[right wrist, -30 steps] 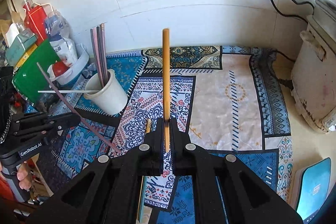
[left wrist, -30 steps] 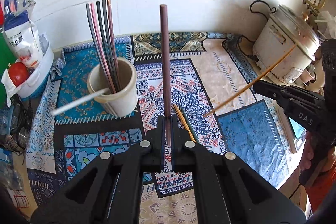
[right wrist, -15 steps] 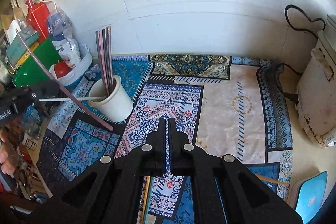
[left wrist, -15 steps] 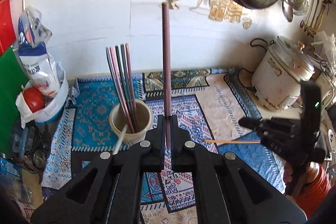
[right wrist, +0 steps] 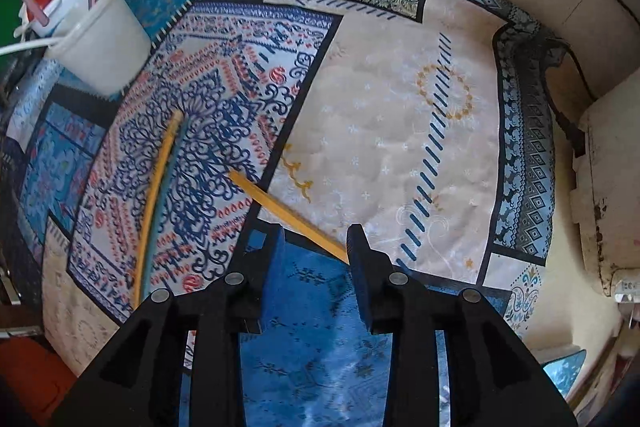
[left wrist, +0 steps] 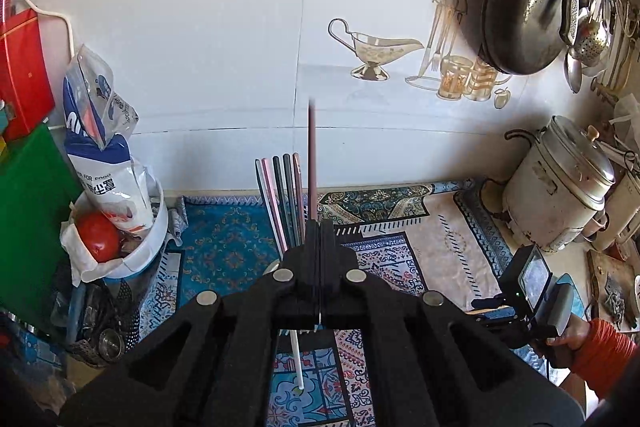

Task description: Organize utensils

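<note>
My left gripper [left wrist: 320, 227] is shut on a dark purple chopstick [left wrist: 312, 155] that stands upright, close above the white cup [right wrist: 100, 39]. Several pink and dark chopsticks [left wrist: 280, 199] stand in the cup, which my left gripper hides in the left wrist view. A white chopstick [left wrist: 297, 359] sticks out below the gripper. My right gripper [right wrist: 316, 239] is open, low over the patterned cloth [right wrist: 380, 131]. A yellow chopstick [right wrist: 288, 215] lies on the cloth with its near end between the jaws. Another yellow chopstick [right wrist: 154, 195] lies beside a teal one [right wrist: 168, 187] to the left.
A rice cooker [left wrist: 560, 187] stands at the right. A white bowl with a tomato [left wrist: 100, 235] and a food bag [left wrist: 104, 155] stands at the left. A wok [left wrist: 524, 7] and ladles hang on the wall. The right gripper [left wrist: 528, 291] shows at lower right.
My left gripper rose and moved in over the cup with the purple chopstick. My right gripper opened and tilted down to the cloth; the yellow chopstick it held now lies there.
</note>
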`<move>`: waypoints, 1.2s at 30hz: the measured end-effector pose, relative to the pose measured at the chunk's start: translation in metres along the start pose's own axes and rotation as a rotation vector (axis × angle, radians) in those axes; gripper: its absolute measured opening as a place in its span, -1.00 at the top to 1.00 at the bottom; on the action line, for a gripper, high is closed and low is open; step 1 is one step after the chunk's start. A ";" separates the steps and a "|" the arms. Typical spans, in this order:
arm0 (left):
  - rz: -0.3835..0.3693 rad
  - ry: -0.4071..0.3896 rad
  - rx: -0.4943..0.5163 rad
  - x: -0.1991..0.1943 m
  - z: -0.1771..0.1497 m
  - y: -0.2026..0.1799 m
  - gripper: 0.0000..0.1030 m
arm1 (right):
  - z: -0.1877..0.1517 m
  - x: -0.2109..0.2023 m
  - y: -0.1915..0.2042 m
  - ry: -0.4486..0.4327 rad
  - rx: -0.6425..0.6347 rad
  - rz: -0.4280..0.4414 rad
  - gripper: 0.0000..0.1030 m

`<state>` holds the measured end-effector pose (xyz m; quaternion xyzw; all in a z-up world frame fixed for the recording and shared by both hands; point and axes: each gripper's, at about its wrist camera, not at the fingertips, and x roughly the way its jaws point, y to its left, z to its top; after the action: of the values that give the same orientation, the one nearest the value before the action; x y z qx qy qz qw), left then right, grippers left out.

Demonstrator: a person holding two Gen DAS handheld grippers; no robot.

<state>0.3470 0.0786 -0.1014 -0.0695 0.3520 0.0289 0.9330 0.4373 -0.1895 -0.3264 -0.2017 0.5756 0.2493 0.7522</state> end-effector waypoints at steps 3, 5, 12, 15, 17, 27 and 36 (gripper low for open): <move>0.016 0.004 0.003 0.008 0.002 0.003 1.00 | -0.001 0.005 -0.004 0.034 -0.028 0.016 0.43; 0.021 0.015 0.001 0.014 0.002 0.005 1.00 | -0.003 0.010 -0.004 0.062 -0.041 0.031 0.43; 0.038 0.050 -0.024 0.026 -0.001 0.012 1.00 | -0.009 0.015 -0.005 0.067 -0.055 0.021 0.56; 0.036 0.068 -0.047 0.029 -0.005 0.017 1.00 | -0.008 0.016 -0.005 0.057 -0.030 0.013 0.79; 0.028 0.075 -0.058 0.029 -0.008 0.018 1.00 | -0.005 0.015 -0.003 0.050 -0.002 0.020 0.86; 0.028 0.103 0.001 0.023 -0.017 -0.004 0.92 | 0.008 -0.014 0.010 -0.098 0.108 0.071 0.88; 0.049 0.107 0.019 0.015 -0.018 -0.011 0.75 | 0.013 -0.082 0.017 -0.347 0.141 0.104 0.88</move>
<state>0.3478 0.0654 -0.1233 -0.0534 0.4032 0.0445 0.9125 0.4196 -0.1804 -0.2437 -0.0725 0.4628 0.2781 0.8386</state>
